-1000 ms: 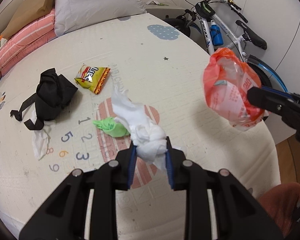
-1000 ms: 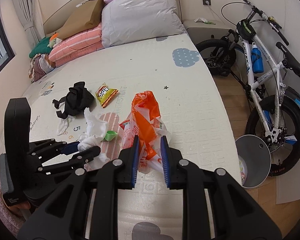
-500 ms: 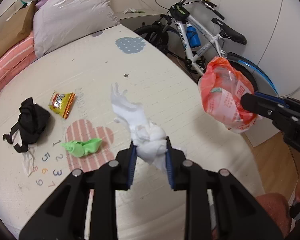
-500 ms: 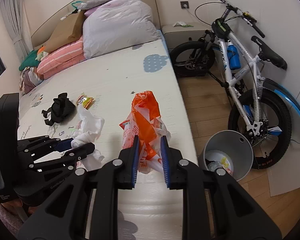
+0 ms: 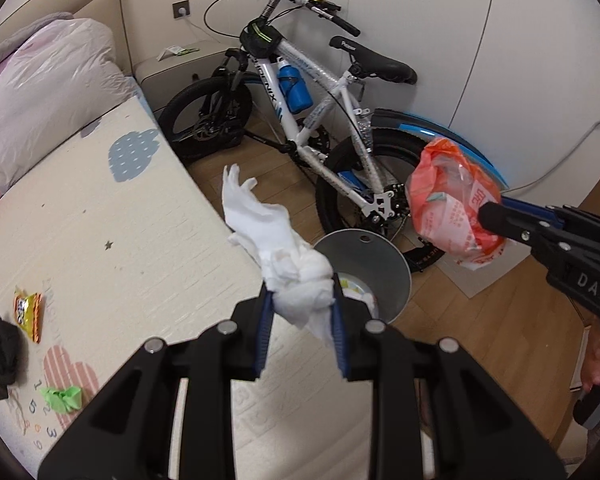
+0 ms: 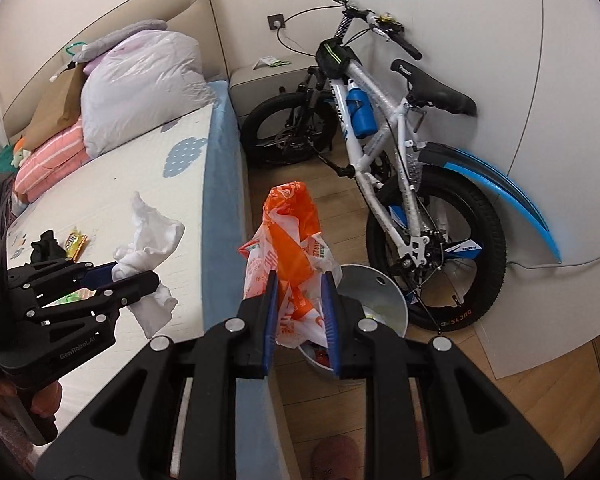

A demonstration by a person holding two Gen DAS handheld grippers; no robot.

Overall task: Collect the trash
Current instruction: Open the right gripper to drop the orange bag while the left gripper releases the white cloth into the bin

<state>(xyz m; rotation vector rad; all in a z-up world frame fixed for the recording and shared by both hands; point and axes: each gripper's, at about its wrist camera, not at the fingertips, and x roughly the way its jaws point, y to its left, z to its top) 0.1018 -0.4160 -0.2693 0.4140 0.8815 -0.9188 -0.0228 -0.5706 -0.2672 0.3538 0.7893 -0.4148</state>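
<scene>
Both loads swing off the bed to the bin (image 5: 380,264): left gripper (image 5: 300,312) clamps tissue (image 5: 300,280), right gripper (image 6: 300,304) clamps orange bag (image 6: 292,240), ready to drop.

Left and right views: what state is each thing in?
Left gripper: shut on white tissue.
Right gripper: shut on orange bag.
Bin: upright, open, some trash inside.
Snack packet: lying on bed.
Green wrapper: crumpled on bed.

Soft even daylight, perhaps slight blur, fisheye-warped edges
</scene>
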